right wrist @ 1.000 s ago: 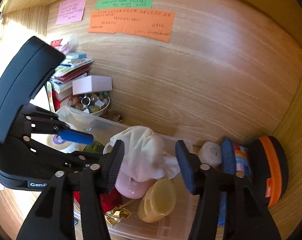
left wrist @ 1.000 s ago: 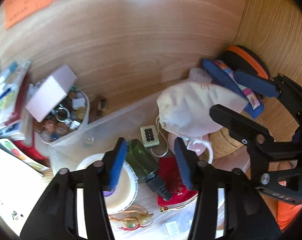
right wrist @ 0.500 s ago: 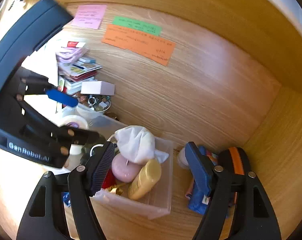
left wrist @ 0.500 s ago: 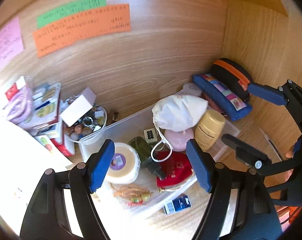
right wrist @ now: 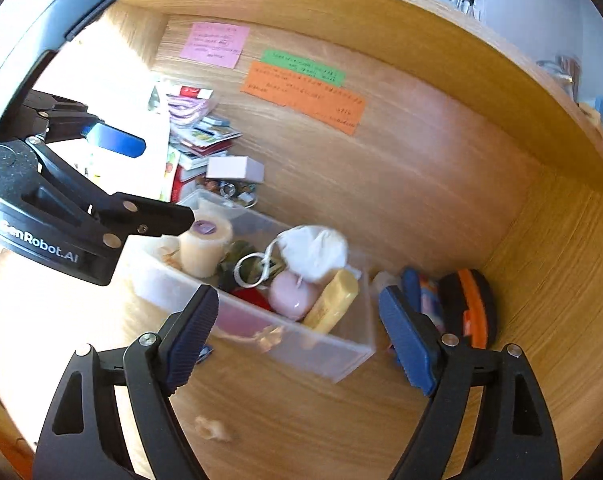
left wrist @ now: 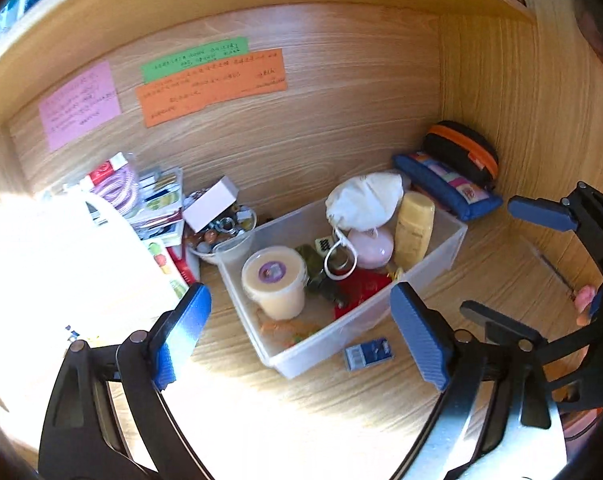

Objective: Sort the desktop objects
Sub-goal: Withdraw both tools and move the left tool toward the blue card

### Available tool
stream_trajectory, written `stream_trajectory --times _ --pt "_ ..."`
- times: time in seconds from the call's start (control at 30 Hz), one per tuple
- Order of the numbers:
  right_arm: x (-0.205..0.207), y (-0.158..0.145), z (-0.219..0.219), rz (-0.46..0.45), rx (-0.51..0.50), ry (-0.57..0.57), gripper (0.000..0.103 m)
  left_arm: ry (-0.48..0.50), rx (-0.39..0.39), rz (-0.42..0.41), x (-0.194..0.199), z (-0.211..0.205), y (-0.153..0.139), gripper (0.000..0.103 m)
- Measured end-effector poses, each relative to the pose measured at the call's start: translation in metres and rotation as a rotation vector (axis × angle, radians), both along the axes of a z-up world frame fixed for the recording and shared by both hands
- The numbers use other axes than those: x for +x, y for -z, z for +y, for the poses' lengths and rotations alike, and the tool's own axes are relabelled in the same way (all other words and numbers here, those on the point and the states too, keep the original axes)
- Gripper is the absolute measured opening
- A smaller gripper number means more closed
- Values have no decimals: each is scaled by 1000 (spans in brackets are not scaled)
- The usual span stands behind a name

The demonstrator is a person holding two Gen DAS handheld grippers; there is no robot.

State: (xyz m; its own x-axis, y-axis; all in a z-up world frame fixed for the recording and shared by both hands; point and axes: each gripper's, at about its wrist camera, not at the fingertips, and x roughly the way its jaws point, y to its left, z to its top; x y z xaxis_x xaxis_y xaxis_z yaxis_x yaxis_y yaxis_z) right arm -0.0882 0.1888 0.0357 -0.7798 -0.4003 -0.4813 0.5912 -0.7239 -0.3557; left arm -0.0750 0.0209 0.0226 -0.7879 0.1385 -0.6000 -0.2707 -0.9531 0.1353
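clear plastic bin (left wrist: 441, 252) holds soft white pouch (left wrist: 365, 200)

Home desk nook: wooden walls (left wrist: 341, 128), sticky notes (left wrist: 213, 84), stacked booklets (left wrist: 157, 204).

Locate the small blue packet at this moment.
In the left wrist view the small blue packet lies flat on the wooden desk, outside the clear plastic bin, just off its near wall toward the right.
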Motion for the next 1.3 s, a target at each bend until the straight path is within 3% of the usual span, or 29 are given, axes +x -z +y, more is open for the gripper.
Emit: stream_trajectory --times 0.17,0.6,0.77,0.83,0.97,1.1,1.3 --pt "12 13 8 -47 -13 12 80 4 2 -9 16 -2 14 95" --pt "14 59 51 -299 -90 76 80 22 55 -215 20 3 86 95" --pt "15 81 43 -354 -59 41 78 27 56 -256 19 8 102 95" --pt "16 87 37 -364 -40 20 73 32 52 -264 19 10 106 95" --pt "13 99 23 -395 3 -18 48 45 45 -277 16 16 109 95" --pt "10 105 18 -425 20 -31 31 51 47 -288 9 21 110 95" --pt "8 106 19 -428 19 -55 27 25 32 -304 -8 30 115 95"
